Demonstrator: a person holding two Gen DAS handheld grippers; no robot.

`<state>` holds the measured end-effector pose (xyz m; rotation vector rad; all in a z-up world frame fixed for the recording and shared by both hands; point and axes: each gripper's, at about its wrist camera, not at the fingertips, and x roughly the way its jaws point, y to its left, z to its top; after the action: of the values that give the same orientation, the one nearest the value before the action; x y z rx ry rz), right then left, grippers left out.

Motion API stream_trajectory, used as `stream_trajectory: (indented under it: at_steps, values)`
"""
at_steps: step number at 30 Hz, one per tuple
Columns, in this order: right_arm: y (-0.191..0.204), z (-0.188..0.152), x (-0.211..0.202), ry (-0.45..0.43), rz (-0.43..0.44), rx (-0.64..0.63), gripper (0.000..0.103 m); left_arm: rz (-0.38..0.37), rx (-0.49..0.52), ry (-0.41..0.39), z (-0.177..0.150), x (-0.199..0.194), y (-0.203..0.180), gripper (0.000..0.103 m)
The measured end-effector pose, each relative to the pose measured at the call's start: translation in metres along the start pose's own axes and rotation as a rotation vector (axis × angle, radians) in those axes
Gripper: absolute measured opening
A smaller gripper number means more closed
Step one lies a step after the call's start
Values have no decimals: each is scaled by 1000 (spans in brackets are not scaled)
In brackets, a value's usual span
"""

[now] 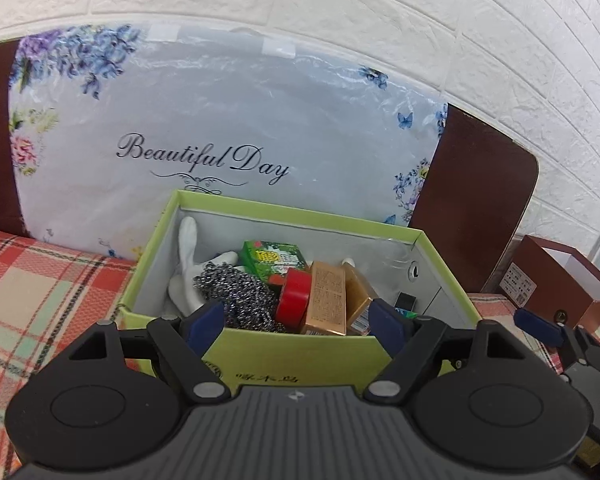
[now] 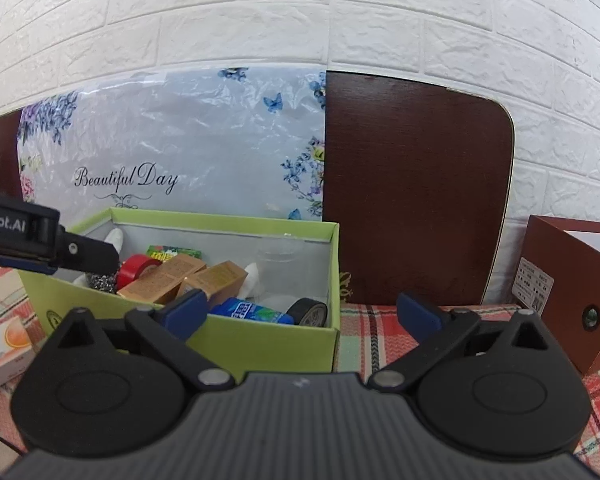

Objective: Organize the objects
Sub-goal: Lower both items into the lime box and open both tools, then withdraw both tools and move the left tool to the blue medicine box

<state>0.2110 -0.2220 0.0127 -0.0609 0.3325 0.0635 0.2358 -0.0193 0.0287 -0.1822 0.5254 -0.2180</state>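
Note:
A light green open box (image 1: 300, 354) stands on the plaid cloth. It holds a white glove (image 1: 186, 264), a steel scourer (image 1: 236, 292), a green packet (image 1: 274, 258), a red tape roll (image 1: 296, 296) and two tan cartons (image 1: 328, 300). The right wrist view adds a blue tube (image 2: 252, 312) and a black tape roll (image 2: 312, 312) in its right corner. My left gripper (image 1: 296, 322) hangs open over the near wall with nothing between its fingers. My right gripper (image 2: 302, 310) is open wide at the box's right corner and holds nothing.
A flowered plastic bag (image 1: 220, 120) leans on a dark brown board (image 2: 412, 200) behind the box. A brown open carton (image 2: 572, 292) stands to the right. An orange-printed packet (image 2: 4, 348) lies left of the box. The white brick wall (image 2: 300, 20) is at the back.

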Motion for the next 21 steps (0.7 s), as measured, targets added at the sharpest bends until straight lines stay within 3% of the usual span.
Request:
stream_trajectory:
  at_steps: [7,21]
  values:
    - [-6,4,-33,14,37,56,103,62,9,-14,-4,-42,-7,82]
    - [-6,-30,-95,126,82,130,103,127,-44,83,-54,-83,-1,82]
